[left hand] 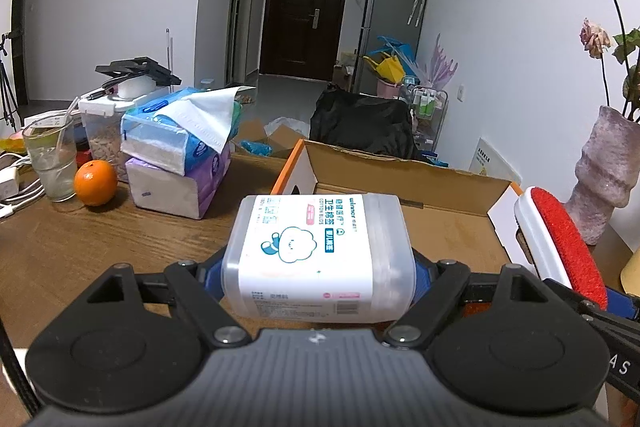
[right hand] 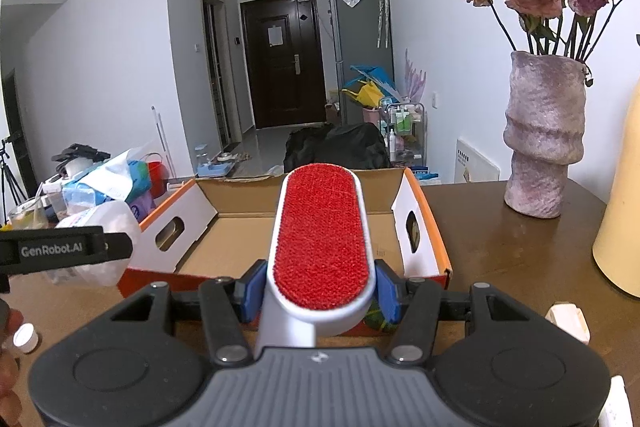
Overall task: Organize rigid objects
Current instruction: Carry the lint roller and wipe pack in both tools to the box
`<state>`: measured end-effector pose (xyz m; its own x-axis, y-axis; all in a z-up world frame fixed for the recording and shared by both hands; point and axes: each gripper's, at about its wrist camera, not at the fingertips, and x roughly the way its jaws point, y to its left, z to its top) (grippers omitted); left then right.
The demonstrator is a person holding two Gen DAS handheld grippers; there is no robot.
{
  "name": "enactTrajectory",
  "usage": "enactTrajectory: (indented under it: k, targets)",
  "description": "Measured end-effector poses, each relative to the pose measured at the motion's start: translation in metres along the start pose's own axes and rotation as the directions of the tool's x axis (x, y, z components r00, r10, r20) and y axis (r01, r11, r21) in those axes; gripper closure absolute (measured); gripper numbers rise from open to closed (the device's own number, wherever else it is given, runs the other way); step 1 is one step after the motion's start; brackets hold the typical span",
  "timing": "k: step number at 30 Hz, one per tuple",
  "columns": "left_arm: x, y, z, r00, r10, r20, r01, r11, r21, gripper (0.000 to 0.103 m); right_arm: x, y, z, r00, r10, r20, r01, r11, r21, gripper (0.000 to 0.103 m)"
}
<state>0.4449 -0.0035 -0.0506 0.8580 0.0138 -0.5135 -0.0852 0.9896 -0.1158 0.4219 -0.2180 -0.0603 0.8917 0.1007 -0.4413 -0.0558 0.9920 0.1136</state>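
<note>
My left gripper (left hand: 318,277) is shut on a clear plastic cotton bud box (left hand: 316,255) with a white label, held above the table just short of an open cardboard box (left hand: 448,227). My right gripper (right hand: 320,291) is shut on a white lint brush (right hand: 322,239) with a red pad, held before the same cardboard box (right hand: 240,231), whose inside looks bare. The lint brush also shows at the right in the left wrist view (left hand: 560,247). The cotton bud box and the left gripper show at the left in the right wrist view (right hand: 100,239).
On the wooden table (left hand: 60,247) at left stand an orange (left hand: 95,183), a glass (left hand: 50,159), stacked tissue packs (left hand: 180,163) and a lidded jar (left hand: 102,123). A pink vase of dried roses (right hand: 540,135) and a yellow object (right hand: 620,219) stand at right.
</note>
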Motion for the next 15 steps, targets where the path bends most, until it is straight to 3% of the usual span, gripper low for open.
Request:
enactTrajectory:
  k: [15]
  targets:
    - [0.036,-0.019,0.016,1.0,-0.002,0.002,0.002,1.0,0.023,0.02,0.039,-0.004,0.026,1.0,-0.009,0.009,0.009,0.999,0.044,0.048]
